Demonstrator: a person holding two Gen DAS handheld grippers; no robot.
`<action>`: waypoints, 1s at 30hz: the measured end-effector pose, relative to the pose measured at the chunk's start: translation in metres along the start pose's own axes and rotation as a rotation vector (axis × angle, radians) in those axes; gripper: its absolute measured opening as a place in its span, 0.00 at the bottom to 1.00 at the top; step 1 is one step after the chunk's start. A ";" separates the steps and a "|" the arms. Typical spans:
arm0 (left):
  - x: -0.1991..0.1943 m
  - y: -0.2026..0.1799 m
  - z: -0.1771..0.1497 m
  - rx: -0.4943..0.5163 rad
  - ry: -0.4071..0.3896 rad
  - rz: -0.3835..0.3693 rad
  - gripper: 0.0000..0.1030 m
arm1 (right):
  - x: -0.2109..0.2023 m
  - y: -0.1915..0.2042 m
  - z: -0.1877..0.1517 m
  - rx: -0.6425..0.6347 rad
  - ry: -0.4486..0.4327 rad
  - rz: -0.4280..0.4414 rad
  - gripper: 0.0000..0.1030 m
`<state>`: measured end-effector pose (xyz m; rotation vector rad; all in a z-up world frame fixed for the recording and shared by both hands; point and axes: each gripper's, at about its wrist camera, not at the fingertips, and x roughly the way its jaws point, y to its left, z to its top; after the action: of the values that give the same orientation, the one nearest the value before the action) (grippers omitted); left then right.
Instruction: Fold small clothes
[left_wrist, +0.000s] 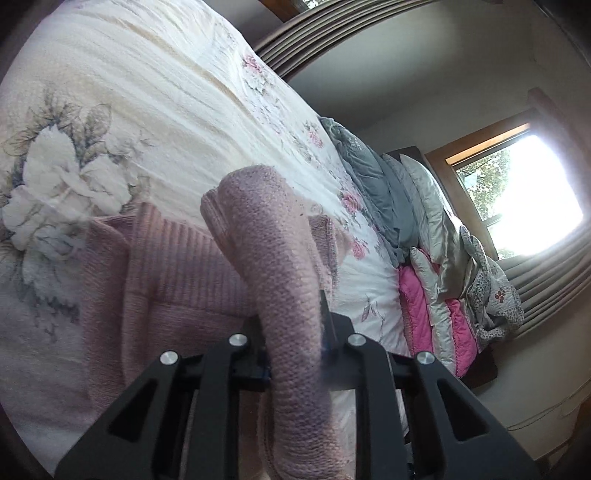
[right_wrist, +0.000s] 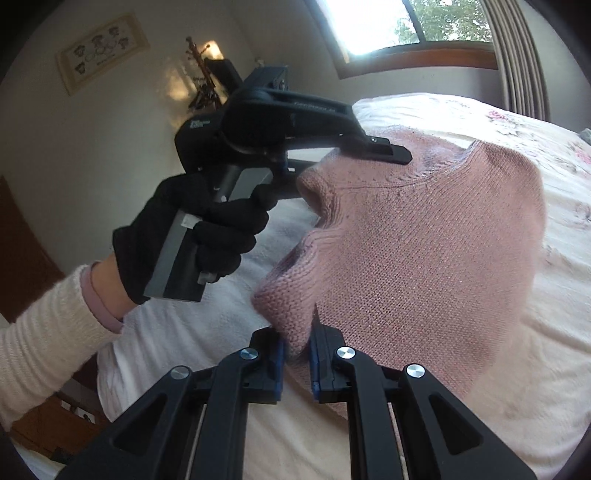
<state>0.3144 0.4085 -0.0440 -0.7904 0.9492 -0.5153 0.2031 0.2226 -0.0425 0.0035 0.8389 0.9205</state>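
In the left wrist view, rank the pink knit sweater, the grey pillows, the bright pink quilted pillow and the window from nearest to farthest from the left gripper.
1. Pink knit sweater, clamped in the left gripper.
2. Bright pink quilted pillow, just right, at the bed's head.
3. Grey pillows, higher up; too close to the pink pillow to rank firmly.
4. Window, far right, on the wall.

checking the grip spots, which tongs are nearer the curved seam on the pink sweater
Left. The left tongs clamp the pink sweater right at its curved seam; the right tongs pinch an edge farther away.
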 end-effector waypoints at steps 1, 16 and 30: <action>0.000 0.008 0.000 -0.010 0.001 0.008 0.17 | 0.009 0.003 0.000 -0.006 0.016 -0.009 0.10; -0.003 0.089 -0.009 -0.074 -0.022 0.044 0.18 | 0.094 0.001 -0.016 0.045 0.146 -0.026 0.21; -0.091 0.031 -0.047 0.054 -0.236 0.150 0.27 | -0.029 -0.044 -0.035 0.131 0.002 -0.078 0.45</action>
<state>0.2299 0.4735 -0.0378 -0.7083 0.7652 -0.3080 0.2027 0.1630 -0.0633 0.0832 0.8940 0.7914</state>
